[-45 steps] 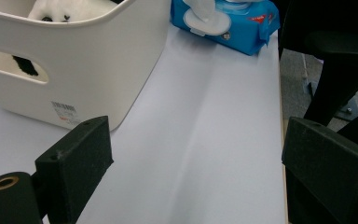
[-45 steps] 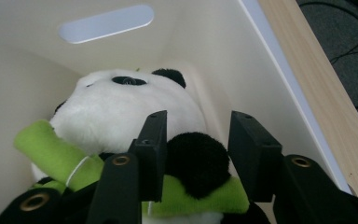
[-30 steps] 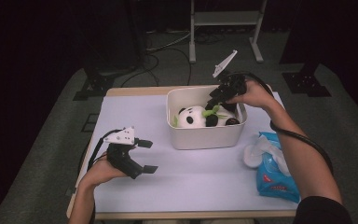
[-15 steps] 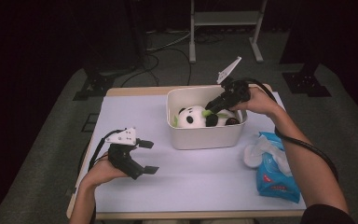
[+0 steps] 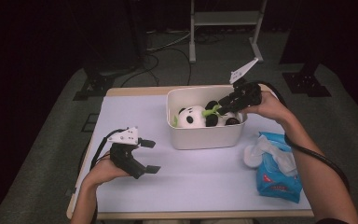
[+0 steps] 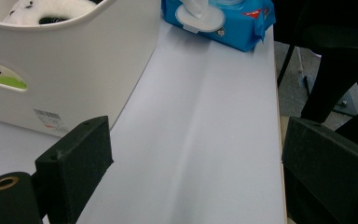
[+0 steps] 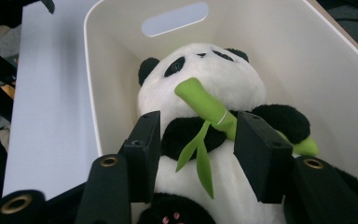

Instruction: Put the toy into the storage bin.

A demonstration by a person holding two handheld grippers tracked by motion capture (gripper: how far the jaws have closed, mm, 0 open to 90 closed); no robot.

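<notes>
A plush panda (image 5: 191, 116) with a green bamboo stalk lies on its back inside a white bin (image 5: 205, 137) at the table's far middle. My right gripper (image 5: 216, 106) reaches into the bin from the right rim. In the right gripper view the panda (image 7: 205, 93) is close below the right gripper (image 7: 200, 126). Its jaws have just been opening and now stand apart on either side of the chest and bamboo, not squeezing them. My left gripper (image 5: 151, 156) rests at the table's front left, open with nothing in it. The left gripper (image 6: 196, 149) looks along the tabletop past the bin (image 6: 74, 70).
A blue pack of wet wipes (image 5: 277, 170) with its white lid flipped up lies at the table's right, also seen as the wipes pack (image 6: 223, 18) beyond the bin. Bare white tabletop lies in front of the bin. Dark stands and cables sit on the floor behind the table.
My right hand and its gripper have shifted a little to the right over the bin. The panda stays in the bin. The left hand has not moved.
</notes>
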